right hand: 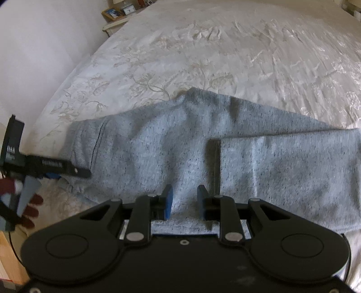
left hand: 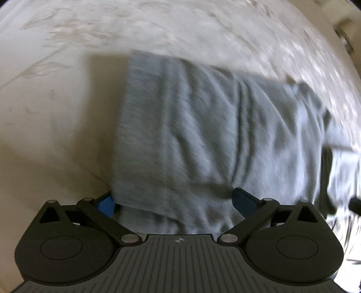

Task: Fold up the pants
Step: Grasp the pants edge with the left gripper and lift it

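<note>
Since it's half-folded: grey marled sweatpants [right hand: 171, 144] on bed.
Left gripper [left hand: 174, 202]: released, straddling hem.
Right gripper [right hand: 185, 200]: released, hovering.
Next: grab hem, fold again.

Left wrist view: low, close over the pants [left hand: 203, 139], blurred.
Right wrist view: higher, facing across the bed [right hand: 225, 45].
Shared: pants, bed.

A cream satin bedspread with a pale embroidered floral pattern [right hand: 225, 49] covers the bed. Beyond its far left corner stands a white bedside table [right hand: 115, 23] holding a framed picture [right hand: 112, 13] and a small clock [right hand: 129, 9].
</note>
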`<state>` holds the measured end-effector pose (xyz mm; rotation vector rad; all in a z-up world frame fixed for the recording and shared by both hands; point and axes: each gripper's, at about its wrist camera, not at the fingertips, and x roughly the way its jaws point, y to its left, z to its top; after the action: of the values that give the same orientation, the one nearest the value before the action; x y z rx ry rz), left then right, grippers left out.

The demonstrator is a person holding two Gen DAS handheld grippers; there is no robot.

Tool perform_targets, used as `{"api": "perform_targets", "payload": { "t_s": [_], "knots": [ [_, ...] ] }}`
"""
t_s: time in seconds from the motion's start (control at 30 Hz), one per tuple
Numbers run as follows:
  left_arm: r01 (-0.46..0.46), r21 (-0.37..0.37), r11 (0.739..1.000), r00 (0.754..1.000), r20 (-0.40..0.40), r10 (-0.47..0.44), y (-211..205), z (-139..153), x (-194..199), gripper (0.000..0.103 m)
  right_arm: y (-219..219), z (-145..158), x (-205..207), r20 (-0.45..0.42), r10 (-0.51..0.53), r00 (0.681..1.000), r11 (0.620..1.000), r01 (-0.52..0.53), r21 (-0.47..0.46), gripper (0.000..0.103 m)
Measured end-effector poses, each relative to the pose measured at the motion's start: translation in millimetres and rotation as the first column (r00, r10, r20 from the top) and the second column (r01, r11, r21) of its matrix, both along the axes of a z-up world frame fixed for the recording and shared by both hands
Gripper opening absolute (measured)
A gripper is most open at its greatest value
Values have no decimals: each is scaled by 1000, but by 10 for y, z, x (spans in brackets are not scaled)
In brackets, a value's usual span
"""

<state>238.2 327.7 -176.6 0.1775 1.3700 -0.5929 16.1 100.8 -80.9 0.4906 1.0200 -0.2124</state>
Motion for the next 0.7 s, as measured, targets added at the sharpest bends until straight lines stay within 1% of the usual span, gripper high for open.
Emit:
{"api": "perform_targets", "payload": {
  "t_s": [0.07,0.23,0.37,0.43,0.5,0.53,0.57,0.6,0.63,0.67,0.7],
  "knots": [
    [17,9,1000,1000,13,-17,-32,-22,0,102,25,-15,13,-10,-6,1000,1000,6,1,26],
    [-9,-30,999,999,-42,8,-39,-71,191,102,33,-34,120,-18,-23,1000,1000,23,1,26],
    [-51,-56,997,998,-42,49,-49,-65,255,102,-41,-67,290,-18,-33,999,999,33,6,26],
    [-72,-49,996,997,-33,71,-69,-56,236,102,-96,-86,412,-18,-33,999,999,33,-1,26],
    [-65,-33,997,998,-6,65,-89,-36,190,100,-170,-117,553,-14,-35,999,999,35,-2,26],
    [-63,-25,998,998,10,64,-110,-20,161,87,-251,-155,710,-11,-43,999,999,43,5,26],
    [-54,-26,998,998,23,55,-127,14,130,71,-251,-155,710,-11,-43,999,999,43,5,26],
    [-38,-35,999,999,31,40,-159,55,94,63,-296,-177,801,-8,-45,999,999,46,5,26],
    [-24,-30,999,999,46,26,-193,101,58,52,-335,-195,889,-5,-48,999,999,48,1,26],
    [-16,-4,1000,997,73,16,-223,147,25,39,-380,-217,984,-1,-49,999,999,49,-7,26],
    [-11,12,1000,996,88,10,-241,174,7,37,-428,-246,1079,1,-50,999,999,50,-13,24]
  ]
}}
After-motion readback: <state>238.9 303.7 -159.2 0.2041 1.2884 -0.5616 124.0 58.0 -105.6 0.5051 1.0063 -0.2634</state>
